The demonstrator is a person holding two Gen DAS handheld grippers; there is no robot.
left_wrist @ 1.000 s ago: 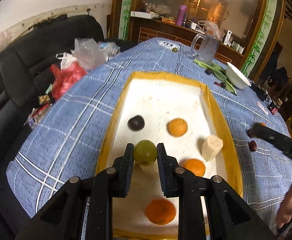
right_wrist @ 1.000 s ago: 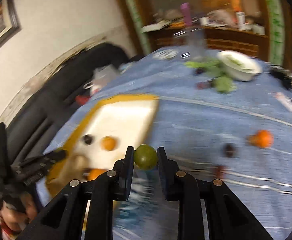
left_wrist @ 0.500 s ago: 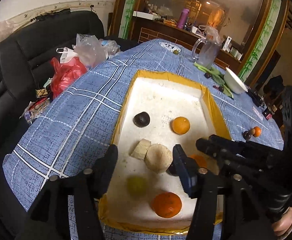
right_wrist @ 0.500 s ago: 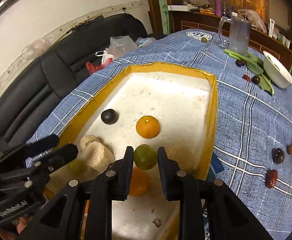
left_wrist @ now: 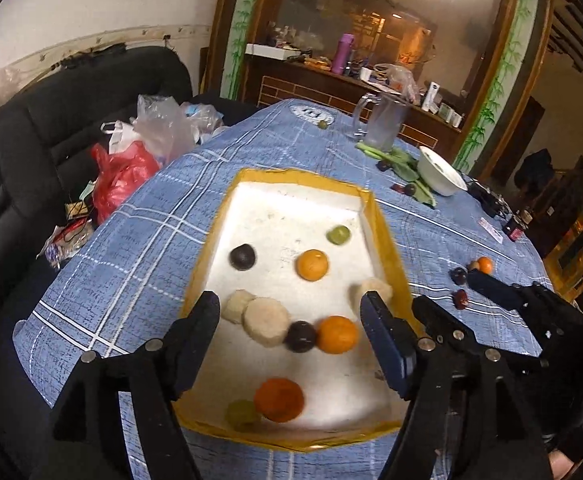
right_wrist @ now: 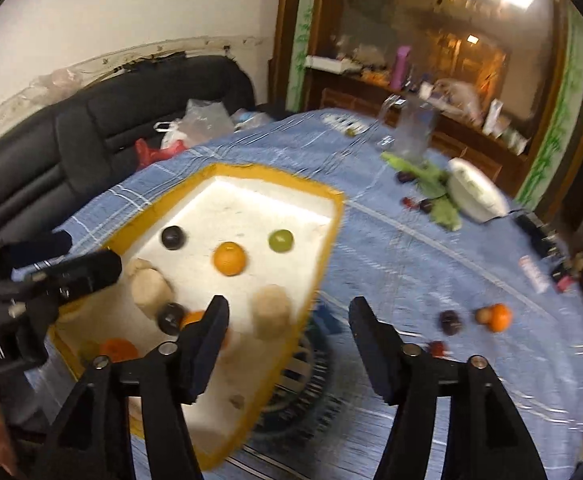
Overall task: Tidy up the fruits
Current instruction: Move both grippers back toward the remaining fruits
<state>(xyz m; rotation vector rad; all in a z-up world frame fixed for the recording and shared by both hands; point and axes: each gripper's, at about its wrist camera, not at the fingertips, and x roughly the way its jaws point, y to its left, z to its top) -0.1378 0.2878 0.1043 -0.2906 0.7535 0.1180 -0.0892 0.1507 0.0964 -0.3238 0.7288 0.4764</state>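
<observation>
A yellow-rimmed white tray (left_wrist: 385, 236) (right_wrist: 323, 264) on the blue checked tablecloth holds oranges (left_wrist: 312, 265), dark plums (left_wrist: 242, 257), pale round pieces (left_wrist: 266, 321) and two green fruits. One green fruit (left_wrist: 338, 235) (right_wrist: 280, 240) lies near the tray's far right side; the other (left_wrist: 241, 412) lies near its front beside an orange (left_wrist: 278, 399). My left gripper (left_wrist: 291, 344) is open and empty above the tray's near half. My right gripper (right_wrist: 287, 340) is open and empty over the tray's right rim. More loose fruit (right_wrist: 498, 317) (left_wrist: 484, 265) lies on the cloth to the right.
A white bowl (left_wrist: 441, 171) on green leaves, a glass jug (left_wrist: 383, 125) and small dark fruits stand at the far end of the table. Plastic bags (left_wrist: 131, 164) lie on the black sofa to the left. Small items (left_wrist: 515, 229) lie at the right edge.
My right gripper opened and let go of its green fruit, which now lies in the tray's far right. My left gripper let go of its green fruit earlier, opened wide and pulled back.
</observation>
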